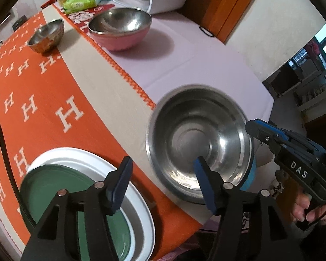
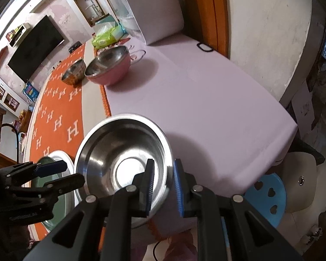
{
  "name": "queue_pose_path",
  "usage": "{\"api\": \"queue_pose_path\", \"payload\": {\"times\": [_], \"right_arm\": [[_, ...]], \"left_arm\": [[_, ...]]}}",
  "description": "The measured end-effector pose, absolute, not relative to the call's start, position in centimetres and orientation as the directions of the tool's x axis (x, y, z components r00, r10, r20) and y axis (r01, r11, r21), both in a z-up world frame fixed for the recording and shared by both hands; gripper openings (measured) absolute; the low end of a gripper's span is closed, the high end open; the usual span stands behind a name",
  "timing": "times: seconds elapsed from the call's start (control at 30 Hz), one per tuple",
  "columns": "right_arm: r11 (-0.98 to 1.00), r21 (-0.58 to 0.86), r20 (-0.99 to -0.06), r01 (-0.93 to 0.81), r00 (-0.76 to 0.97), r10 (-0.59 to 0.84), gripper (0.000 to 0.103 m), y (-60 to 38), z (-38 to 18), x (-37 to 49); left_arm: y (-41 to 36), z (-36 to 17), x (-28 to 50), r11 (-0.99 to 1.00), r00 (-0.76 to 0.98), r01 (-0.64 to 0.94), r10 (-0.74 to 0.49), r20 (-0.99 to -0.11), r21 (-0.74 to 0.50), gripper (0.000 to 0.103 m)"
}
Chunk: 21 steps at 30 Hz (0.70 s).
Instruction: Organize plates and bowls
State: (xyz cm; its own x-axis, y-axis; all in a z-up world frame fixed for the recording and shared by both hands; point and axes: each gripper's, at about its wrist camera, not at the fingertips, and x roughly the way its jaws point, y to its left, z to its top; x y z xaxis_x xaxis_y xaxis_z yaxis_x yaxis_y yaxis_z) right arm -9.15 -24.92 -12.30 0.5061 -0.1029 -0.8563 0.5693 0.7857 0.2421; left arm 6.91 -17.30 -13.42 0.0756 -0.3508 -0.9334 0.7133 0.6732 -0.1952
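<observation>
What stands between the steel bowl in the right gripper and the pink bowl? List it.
Nothing visible. Only bare lilac tablecloth lies between the steel bowl, held at its rim by the right gripper, and the pink bowl. The small steel bowl stands left, off that line.

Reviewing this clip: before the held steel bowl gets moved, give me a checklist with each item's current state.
1. Right gripper pinches steel bowl rim: ok.
2. Left gripper open, nothing between its fingers: ok.
3. Green plate stacked on white plate: ok.
4. Pink bowl upright, a steel bowl nested in it: ok.
5. Small metal bowl standing apart: ok.
6. Held bowl clear of tablecloth: cannot tell.
</observation>
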Motion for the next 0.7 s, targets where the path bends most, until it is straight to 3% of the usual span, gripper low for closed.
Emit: {"api": "queue_pose_path", "payload": {"times": [0.1, 0.23, 0.4, 0.7], "right_arm": [[0.787, 0.245, -0.843, 0.566, 0.525, -0.115, 0.022, -25.2, -11.5, -8.7], [0.787, 0.27, -0.82, 0.554, 0.56, -0.113, 0.036, -25.6, -10.5, -8.0], [0.801, 0.29, -0.795, 0.523, 0.598, -0.103, 0.04, -26.3, -8.9, -6.2], [0.824, 0.326, -0.741, 0.463, 0.667, -0.082, 0.047, -28.3, -5.9, -1.7]], "left_arm": [[-17.0, -12.1, 7.7, 0.684, 0.102, 0.703, -0.369, -0.924, -0.195, 0.065], [-16.4, -10.5, 8.7, 0.704, 0.151, 0.688, -0.378, -0.914, -0.177, 0.07], [-15.5, -7.8, 10.9, 0.755, 0.236, 0.644, -0.352, -0.906, -0.126, 0.082], [-14.2, -4.0, 14.5, 0.811, 0.38, 0.586, -0.275, -0.883, -0.001, 0.086]]}}
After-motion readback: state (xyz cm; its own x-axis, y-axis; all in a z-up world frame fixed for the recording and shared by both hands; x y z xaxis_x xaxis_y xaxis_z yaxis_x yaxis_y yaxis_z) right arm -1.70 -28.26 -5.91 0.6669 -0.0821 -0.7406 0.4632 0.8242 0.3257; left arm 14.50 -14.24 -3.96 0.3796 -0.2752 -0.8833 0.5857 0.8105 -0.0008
